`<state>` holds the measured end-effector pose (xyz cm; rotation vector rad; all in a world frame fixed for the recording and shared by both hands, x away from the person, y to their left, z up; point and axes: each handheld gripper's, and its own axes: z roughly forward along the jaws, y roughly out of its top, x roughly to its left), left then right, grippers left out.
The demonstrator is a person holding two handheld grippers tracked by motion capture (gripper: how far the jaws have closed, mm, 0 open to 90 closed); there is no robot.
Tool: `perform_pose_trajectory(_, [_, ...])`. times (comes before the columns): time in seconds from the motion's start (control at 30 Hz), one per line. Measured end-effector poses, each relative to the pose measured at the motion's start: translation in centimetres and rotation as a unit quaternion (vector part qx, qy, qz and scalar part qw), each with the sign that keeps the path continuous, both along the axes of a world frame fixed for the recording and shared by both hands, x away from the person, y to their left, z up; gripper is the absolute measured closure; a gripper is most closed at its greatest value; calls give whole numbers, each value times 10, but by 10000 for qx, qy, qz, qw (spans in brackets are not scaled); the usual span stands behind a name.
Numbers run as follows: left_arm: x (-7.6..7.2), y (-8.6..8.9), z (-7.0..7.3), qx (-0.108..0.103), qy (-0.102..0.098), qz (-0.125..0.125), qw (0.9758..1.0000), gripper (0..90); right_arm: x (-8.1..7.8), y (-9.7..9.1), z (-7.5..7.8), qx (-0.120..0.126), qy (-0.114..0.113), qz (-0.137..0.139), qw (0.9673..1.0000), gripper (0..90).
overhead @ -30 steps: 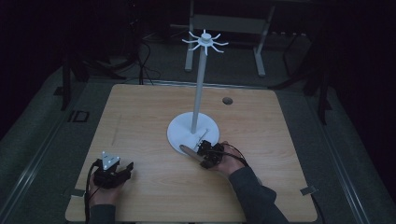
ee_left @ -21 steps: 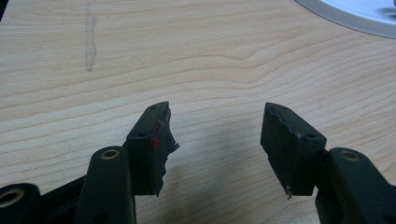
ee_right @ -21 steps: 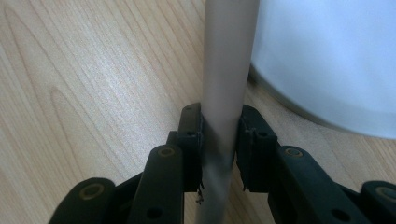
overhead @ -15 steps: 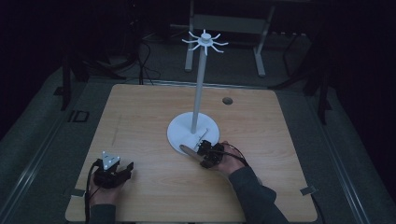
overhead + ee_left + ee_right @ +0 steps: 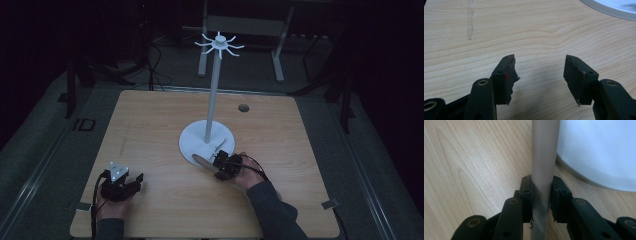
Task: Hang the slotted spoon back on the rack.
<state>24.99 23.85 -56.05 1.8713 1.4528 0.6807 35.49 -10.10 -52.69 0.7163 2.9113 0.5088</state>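
Our wooden table [image 5: 150, 130] holds a white stand [image 5: 214, 100]. We squeeze a grey stick [image 5: 543, 170] tight in our right gripper [image 5: 541, 197], low beside the stand's base. Lifting it comes next. Our left gripper [image 5: 539, 72] waits open, empty.

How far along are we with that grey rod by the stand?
Done: the right gripper has its jaws clamped on the grey rod, which lies on the table beside the white stand's base. In hand: that grip. Left: lifting the rod, which isn't raised yet. The left gripper waits open over bare wood.
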Motion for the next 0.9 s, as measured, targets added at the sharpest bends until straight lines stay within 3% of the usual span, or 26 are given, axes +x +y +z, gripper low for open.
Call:
perform_pose_trajectory(0.43, [0, 0, 0, -2, -12, 5, 10000, 432, -3, -15, 17, 330, -247, -139, 9991, 734])
perform_pose_trajectory(0.9, [0, -1, 0, 11, 2, -7, 10000, 432, 0, -37, 40, 776, -547, -476, 9943, 735])
